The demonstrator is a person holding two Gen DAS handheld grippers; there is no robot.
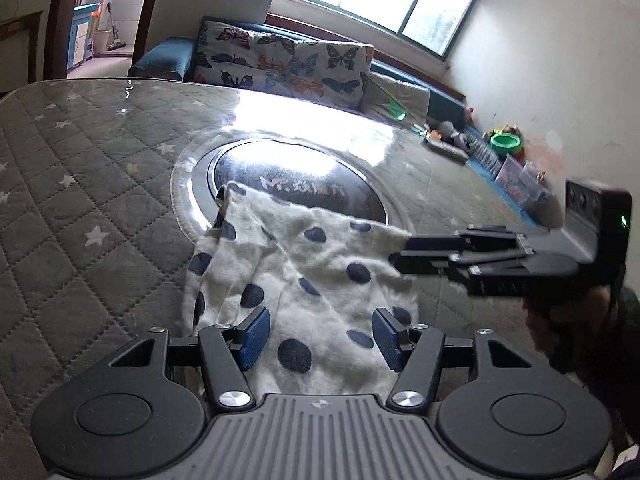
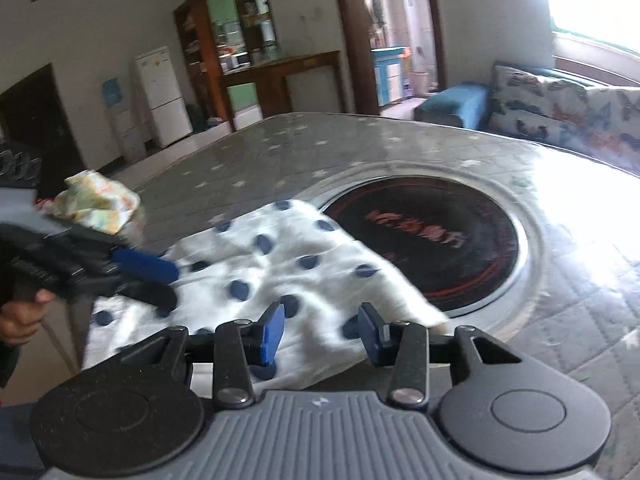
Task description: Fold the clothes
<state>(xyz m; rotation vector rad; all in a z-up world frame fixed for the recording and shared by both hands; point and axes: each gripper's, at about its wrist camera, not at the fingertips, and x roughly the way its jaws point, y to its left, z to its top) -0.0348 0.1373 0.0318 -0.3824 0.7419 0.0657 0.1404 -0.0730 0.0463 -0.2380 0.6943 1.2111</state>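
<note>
A white garment with dark blue dots (image 1: pixel 304 276) lies folded over on the quilted table, its far end over the dark round hob. It also shows in the right wrist view (image 2: pixel 256 276). My left gripper (image 1: pixel 320 336) is open above the garment's near edge, nothing between its blue pads. It also shows from the side in the right wrist view (image 2: pixel 160 280), over the garment's left edge. My right gripper (image 2: pixel 320 332) is open above the garment's near right part and holds nothing. It also shows in the left wrist view (image 1: pixel 404 254), at the garment's right edge.
The grey star-quilted table (image 1: pixel 80 168) carries a round dark hob (image 2: pixel 440 240) in its middle. A crumpled yellow-patterned cloth (image 2: pixel 96 204) lies at the table's left. A butterfly-print sofa (image 1: pixel 288 64) stands behind, with toys and boxes (image 1: pixel 508 148) by the wall.
</note>
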